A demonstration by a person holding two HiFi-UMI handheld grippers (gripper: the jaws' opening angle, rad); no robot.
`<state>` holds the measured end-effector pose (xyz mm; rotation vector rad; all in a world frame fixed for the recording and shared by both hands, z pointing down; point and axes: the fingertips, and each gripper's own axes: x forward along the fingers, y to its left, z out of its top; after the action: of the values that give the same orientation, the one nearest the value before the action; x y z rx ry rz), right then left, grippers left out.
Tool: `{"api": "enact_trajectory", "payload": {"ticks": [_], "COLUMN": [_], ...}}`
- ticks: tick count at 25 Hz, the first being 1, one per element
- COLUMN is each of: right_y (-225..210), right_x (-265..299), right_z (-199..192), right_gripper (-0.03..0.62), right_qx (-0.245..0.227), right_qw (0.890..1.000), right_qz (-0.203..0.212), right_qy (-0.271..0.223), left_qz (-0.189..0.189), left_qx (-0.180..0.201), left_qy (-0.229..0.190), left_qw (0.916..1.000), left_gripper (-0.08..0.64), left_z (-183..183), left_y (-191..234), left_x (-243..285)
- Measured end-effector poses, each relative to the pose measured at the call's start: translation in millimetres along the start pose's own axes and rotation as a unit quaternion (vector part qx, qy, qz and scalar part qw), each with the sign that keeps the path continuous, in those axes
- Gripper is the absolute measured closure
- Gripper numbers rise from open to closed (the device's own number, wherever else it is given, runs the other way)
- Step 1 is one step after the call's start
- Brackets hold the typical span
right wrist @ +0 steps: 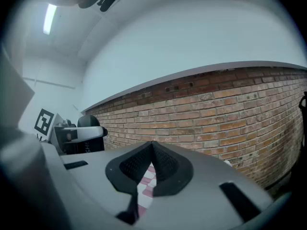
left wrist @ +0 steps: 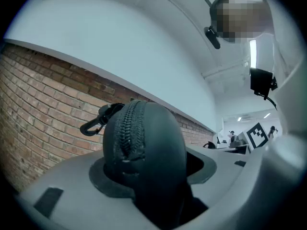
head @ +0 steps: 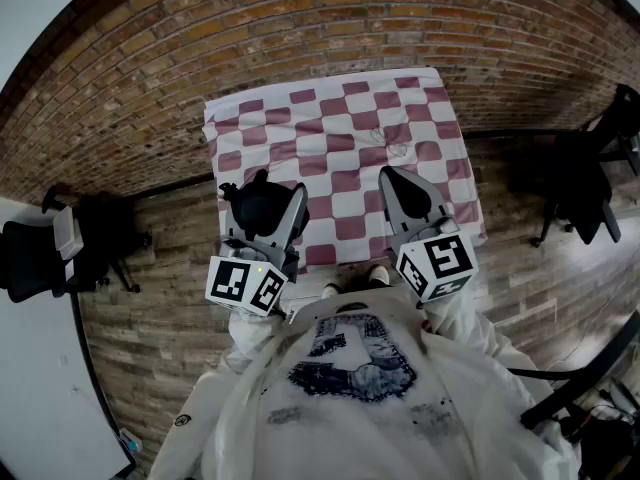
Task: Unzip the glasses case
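The left claw (left wrist: 148,172) is clenched on a black, rounded, hard-shell glasses case (left wrist: 144,143). The case is standing up between the two jaws with one domed end poking out past them. From the left gripper view, the black zipper (left wrist: 125,128) runs over the top of the dome and looks closed along the part that shows. A small black clip (left wrist: 94,123) hangs off the far side of the case.

The right claw (right wrist: 152,150) is squeezed shut with nothing in it. The dark pads meet at the tip, and you just get a peek of checkered cloth through the slot under them.

In the head view, both claws are held up at the near edge of the square tabletop (head: 340,118), which is covered in a maroon-and-white checkered cloth. The left claw (head: 265,200) and the glasses case (head: 256,208) are at the tabletop's near left corner, and the right claw (head: 393,176) is over its near right part. The two are well apart.

The red brick wall (head: 300,18) runs behind the tabletop's far edge. There's wooden plank floor (head: 170,308) on both sides, and a black office chair (head: 40,253) sits off to the tabletop's left.
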<state>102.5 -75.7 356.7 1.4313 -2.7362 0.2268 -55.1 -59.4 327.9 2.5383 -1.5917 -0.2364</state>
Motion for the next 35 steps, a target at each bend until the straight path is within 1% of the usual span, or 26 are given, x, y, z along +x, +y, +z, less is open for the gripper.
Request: {"api": "enact_trajectory", "payload": {"ticks": [9, 15, 18, 24, 27, 31, 35], "right_y": [-15.0, -30.2, -38.6, -54.2, -60.2, -59.6, -53.3], "right_x": [3.2, 4.2, 4.2, -2.3, -5.6, -5.5, -3.6], "right_z": [2.3, 0.4, 0.6, 1.8, 2.7, 1.7, -0.6], "right_gripper": [0.580, 0.580, 0.580, 0.578, 0.578, 0.578, 0.578], "right_qx": [0.004, 0.003, 0.005, 0.002, -0.002, -0.003, -0.002], "right_qw": [1.000, 1.000, 1.000, 0.998, 0.998, 0.997, 0.997], "right_qz": [0.004, 0.010, 0.020, 0.055, 0.067, 0.073, 0.077], "right_qy": [0.008, 0.008, 0.009, 0.008, 0.008, 0.014, 0.019], "left_qz": [0.004, 0.015, 0.026, 0.047, 0.056, 0.058, 0.058], "left_qx": [-0.006, -0.007, -0.010, -0.038, -0.037, -0.027, -0.043], "left_qy": [0.010, 0.011, 0.011, 0.002, -0.003, -0.006, -0.012], "left_qw": [0.9999, 0.9998, 0.9996, 0.9982, 0.9978, 0.9979, 0.9973], "left_gripper": [0.272, 0.272, 0.272, 0.272, 0.272, 0.272, 0.272], "left_z": [-1.7, -7.0, -8.0, -8.7, -7.1, -2.4, -0.4], "left_y": [-2.9, -8.7, -11.8, -19.6, -24.4, -27.0, -21.2], "left_x": [15.8, 25.3, 29.9, 41.5, 46.6, 48.6, 47.3]}}
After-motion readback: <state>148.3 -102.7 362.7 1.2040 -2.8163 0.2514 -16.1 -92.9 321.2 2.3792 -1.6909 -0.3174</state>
